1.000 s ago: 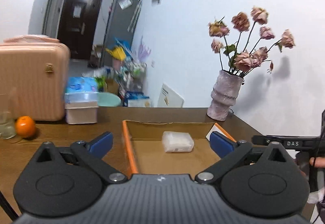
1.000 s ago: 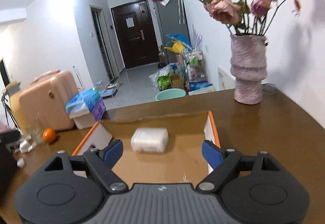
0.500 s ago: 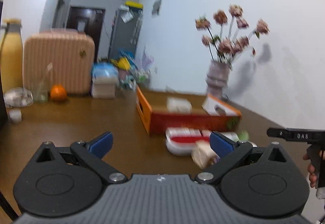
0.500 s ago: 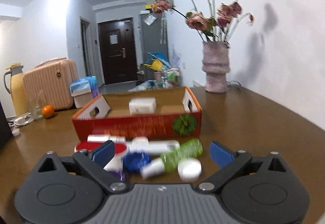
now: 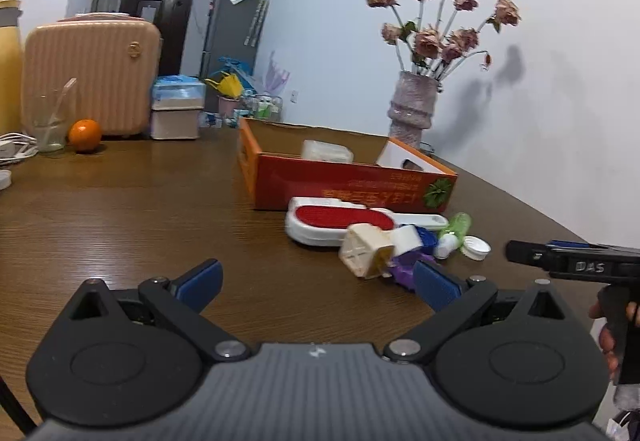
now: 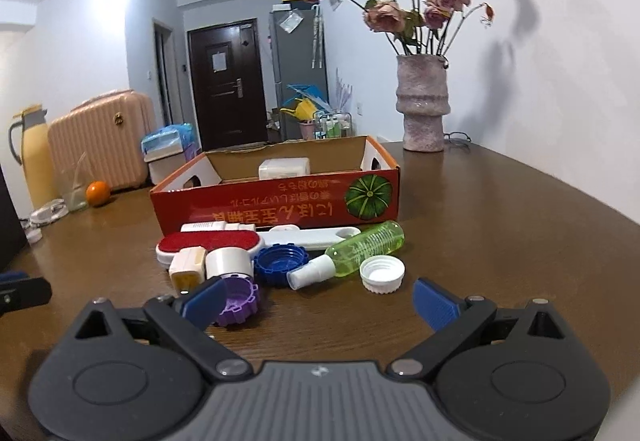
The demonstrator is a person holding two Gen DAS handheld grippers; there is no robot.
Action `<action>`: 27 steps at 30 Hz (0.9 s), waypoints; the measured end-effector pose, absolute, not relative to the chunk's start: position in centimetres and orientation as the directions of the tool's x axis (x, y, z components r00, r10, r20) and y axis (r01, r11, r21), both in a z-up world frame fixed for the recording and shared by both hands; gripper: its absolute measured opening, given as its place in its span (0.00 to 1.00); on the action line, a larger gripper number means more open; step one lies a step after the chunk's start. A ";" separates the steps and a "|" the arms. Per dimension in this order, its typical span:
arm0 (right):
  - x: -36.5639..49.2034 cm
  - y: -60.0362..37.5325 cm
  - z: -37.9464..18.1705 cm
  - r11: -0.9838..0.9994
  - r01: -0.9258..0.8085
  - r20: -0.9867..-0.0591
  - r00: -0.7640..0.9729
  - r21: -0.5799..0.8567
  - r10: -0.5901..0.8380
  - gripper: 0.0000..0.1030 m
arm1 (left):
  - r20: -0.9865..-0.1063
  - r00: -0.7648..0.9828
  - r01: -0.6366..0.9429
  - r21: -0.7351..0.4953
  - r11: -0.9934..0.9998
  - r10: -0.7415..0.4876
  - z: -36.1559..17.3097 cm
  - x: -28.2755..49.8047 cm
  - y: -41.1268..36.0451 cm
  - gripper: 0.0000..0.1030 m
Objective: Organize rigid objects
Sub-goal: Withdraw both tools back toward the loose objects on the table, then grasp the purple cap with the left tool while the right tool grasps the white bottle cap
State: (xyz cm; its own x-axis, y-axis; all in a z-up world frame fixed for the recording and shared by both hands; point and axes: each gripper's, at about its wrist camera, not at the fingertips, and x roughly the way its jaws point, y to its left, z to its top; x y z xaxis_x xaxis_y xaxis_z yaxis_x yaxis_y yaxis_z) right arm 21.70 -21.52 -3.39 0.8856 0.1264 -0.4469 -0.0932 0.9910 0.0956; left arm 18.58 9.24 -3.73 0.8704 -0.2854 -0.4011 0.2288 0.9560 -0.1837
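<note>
Both the left gripper (image 5: 316, 283) and the right gripper (image 6: 318, 299) have jaws spread, empty. Ahead of the right jaws a clutter (purple cap (image 6: 237, 300) nearest, green spray bottle (image 6: 356, 251), white cap (image 6: 382, 273)) lies before the red cardboard box (image 6: 276, 203) on the desk (image 6: 500, 233).

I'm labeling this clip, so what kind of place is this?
Most likely a lived-in home: a wooden table with a vase of dried roses, a pink suitcase, and a hallway to a dark front door.

"DAS" on the right gripper (image 5: 588, 267); box (image 6: 280, 205) print unreadable
</note>
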 end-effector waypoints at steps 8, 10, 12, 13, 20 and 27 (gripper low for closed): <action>24.5 -23.6 -4.5 0.994 -0.104 -0.499 0.860 0.034 0.107 0.95 | -0.442 0.837 0.257 -0.204 0.945 -0.323 -4.8 21.1 3.6 1.00; 25.3 -24.4 -5.0 0.993 -0.110 -0.508 0.854 0.032 0.111 0.95 | -0.447 0.842 0.233 -0.202 0.951 -0.301 -5.1 21.7 2.2 1.00; 26.2 -25.2 -5.6 0.992 -0.125 -0.519 0.846 0.030 0.122 0.94 | -0.445 0.860 0.188 -0.181 0.965 -0.251 -5.5 22.2 0.6 1.00; 26.6 -25.5 -5.8 0.991 -0.133 -0.523 0.843 0.029 0.129 0.94 | -0.444 0.865 0.173 -0.172 0.970 -0.233 -5.7 22.4 -0.1 1.00; 31.1 -27.5 -7.0 0.979 -0.200 -0.563 0.804 0.050 0.193 0.82 | -0.499 0.854 0.067 -0.173 0.983 -0.146 -6.7 24.4 -3.9 0.87; 33.3 -27.5 -7.6 0.953 -0.294 -0.590 0.758 0.075 0.280 0.69 | -0.582 0.805 -0.007 -0.205 0.979 -0.116 -7.4 25.9 -5.9 0.67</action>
